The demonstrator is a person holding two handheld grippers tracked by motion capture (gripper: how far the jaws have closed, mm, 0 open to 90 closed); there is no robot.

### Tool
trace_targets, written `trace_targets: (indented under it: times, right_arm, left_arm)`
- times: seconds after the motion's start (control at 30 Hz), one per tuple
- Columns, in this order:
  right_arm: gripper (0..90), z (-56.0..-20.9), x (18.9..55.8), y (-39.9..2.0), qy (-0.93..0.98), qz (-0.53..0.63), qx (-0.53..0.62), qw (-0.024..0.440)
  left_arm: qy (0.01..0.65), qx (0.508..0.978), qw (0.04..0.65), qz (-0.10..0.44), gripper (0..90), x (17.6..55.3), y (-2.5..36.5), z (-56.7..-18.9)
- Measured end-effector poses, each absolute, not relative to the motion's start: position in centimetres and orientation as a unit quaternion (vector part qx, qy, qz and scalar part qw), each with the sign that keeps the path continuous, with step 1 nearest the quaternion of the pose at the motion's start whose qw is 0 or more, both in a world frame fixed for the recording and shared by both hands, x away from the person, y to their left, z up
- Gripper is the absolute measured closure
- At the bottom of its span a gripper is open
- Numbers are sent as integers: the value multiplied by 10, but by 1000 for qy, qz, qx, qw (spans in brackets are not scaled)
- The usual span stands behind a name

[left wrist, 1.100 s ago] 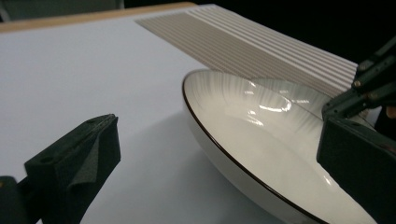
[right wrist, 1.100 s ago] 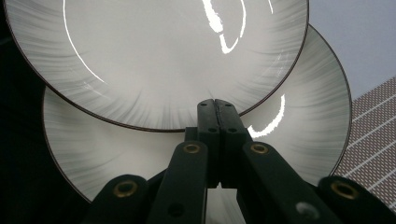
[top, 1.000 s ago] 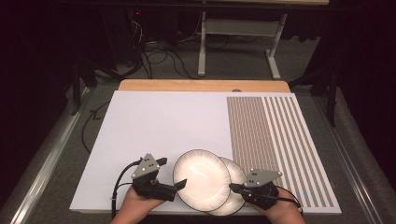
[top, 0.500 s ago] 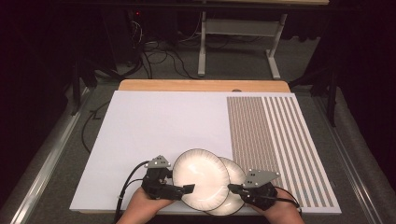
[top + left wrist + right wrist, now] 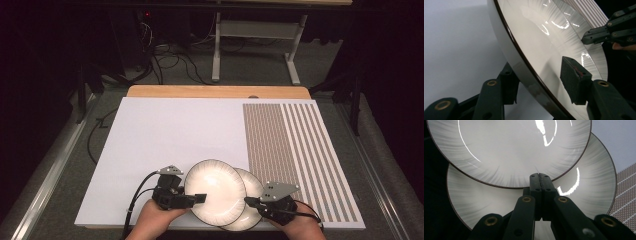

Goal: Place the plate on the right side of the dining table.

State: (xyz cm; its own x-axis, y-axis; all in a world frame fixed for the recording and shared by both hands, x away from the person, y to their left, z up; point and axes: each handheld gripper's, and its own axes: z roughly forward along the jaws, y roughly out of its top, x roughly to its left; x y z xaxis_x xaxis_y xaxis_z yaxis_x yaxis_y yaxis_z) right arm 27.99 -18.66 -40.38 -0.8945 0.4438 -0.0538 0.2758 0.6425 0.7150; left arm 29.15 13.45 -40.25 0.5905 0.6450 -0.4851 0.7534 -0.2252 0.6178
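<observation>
In the high view, my left gripper [image 5: 199, 198] is at the left edge of the top plate [image 5: 216, 190], near the front edge of the white table mat [image 5: 165, 135]. This plate lies partly over the lower plate [image 5: 252, 200], which comes out on its right side. My right gripper [image 5: 250, 201] is at the right side of the lower plate, with its tip on it. The striped part of the mat [image 5: 295, 150] is on the right.

In the left gripper view, my jaws have just been closing and the rim of the top plate [image 5: 544, 40] is between them. One pad [image 5: 572, 77] stands over the inside of the plate and the other finger [image 5: 509, 85] is under it. A small gap remains beside the upper pad, so my fingers are not yet pinching the rim.

In the right gripper view, my right gripper [image 5: 540, 180] has its fingers pressed together, with nothing between them. The tip rests over the lower plate [image 5: 586, 185], just at the edge of the top plate [image 5: 511, 150].
</observation>
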Motion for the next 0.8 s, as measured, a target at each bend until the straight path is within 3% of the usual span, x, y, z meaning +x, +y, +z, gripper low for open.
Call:
trace_targets:
  times: [0.43, 0.8]
  right_arm:
    - [900, -401, 278, -190, 895, 378, 202, 121]
    - [892, -391, 280, -208, 857, 425, 244, 156]
  left_arm:
    - [458, 767, 445, -66, 607, 292, 135, -401]
    - [467, 750, 461, -82, 641, 292, 140, -402]
